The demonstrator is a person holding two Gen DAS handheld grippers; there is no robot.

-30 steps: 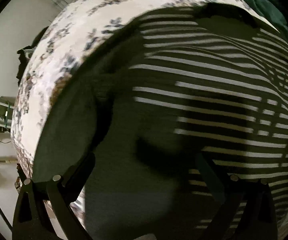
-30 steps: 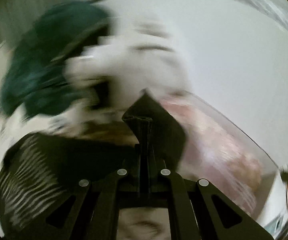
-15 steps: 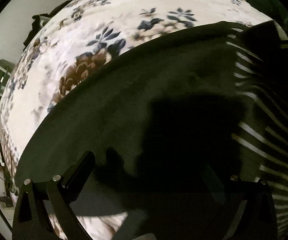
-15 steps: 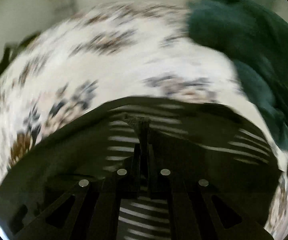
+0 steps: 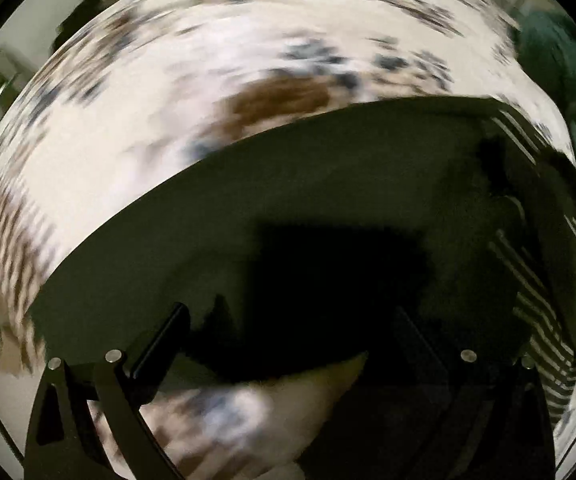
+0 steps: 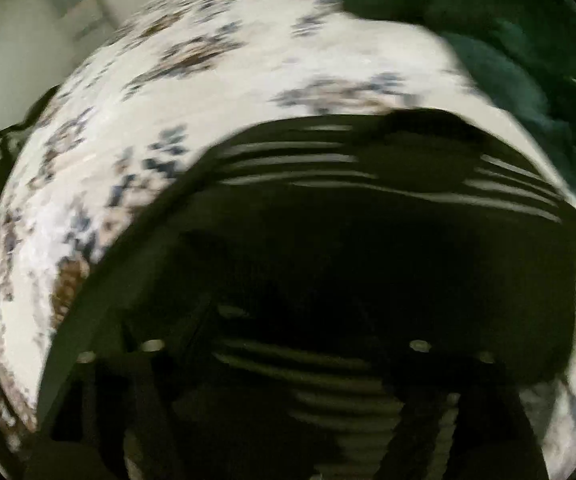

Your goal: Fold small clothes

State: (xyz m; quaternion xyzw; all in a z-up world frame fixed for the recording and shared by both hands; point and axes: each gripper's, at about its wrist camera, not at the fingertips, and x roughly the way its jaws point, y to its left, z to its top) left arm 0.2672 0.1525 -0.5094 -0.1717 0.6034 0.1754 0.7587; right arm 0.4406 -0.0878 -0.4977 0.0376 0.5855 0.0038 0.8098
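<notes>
Below, a dark garment with white stripes [image 5: 328, 208] is spread over a white floral-patterned bedcover [image 5: 128, 140]. Left gripper [image 5: 296, 320] is seen parted wide above the cloth, holding nothing. Right gripper [image 6: 288, 320] appears spread too, though blurred. A teal fabric heap [image 6: 508, 32] lies beside the garment

Motion blur smears the white floral-patterned bedcover [image 5: 136, 152] ahead of the left gripper [image 5: 292, 320]; the right gripper [image 6: 288, 320] fingertips are lost in dark shadow.
</notes>
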